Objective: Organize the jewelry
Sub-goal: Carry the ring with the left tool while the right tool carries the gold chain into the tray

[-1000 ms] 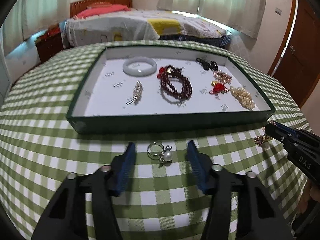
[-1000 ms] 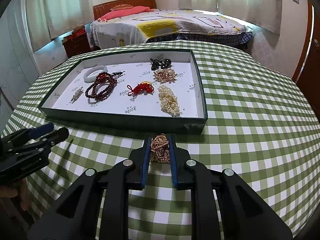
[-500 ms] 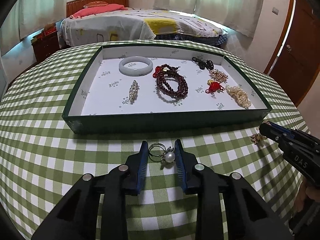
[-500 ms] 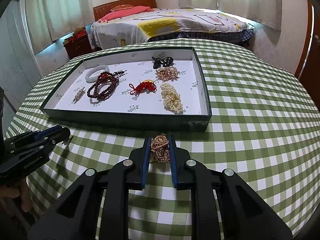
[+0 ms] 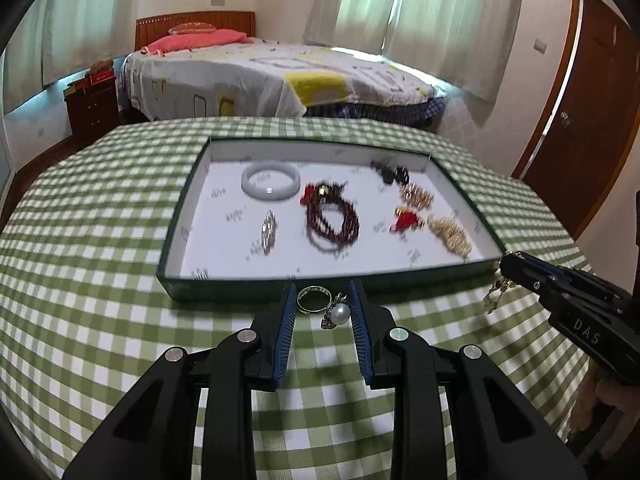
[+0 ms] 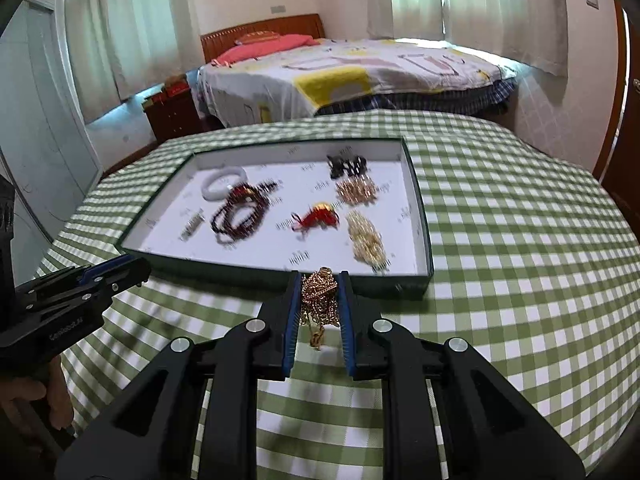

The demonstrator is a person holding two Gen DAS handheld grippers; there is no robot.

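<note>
My left gripper (image 5: pixel 322 298) is shut on a silver ring with a pearl (image 5: pixel 320 306), held just above the green checked tablecloth in front of the tray. A bunched gold chain (image 6: pixel 320 294) sits pinched in my right gripper (image 6: pixel 319 286), its tail dangling below the fingers. The dark green tray (image 5: pixel 240 285) with a white floor lies just beyond both grippers. In the left wrist view the right gripper (image 5: pixel 507 266) shows at the right edge with the gold chain (image 5: pixel 495 290) hanging from it. The left gripper (image 6: pixel 138 268) appears at the left of the right wrist view.
Inside the tray (image 6: pixel 424 240) lie a white bangle (image 5: pixel 270 181), a dark red bead bracelet (image 5: pixel 332 222), a silver piece (image 5: pixel 269 232), a black item (image 5: pixel 390 173), a red ornament (image 5: pixel 406 220) and gold and pearl clusters (image 5: pixel 450 232). A bed (image 5: pixel 280 80) stands beyond the round table.
The left fingers closed in on the pearl ring. Both grippers then rose off the cloth with their pieces, and the tray slid lower and farther in both views.
</note>
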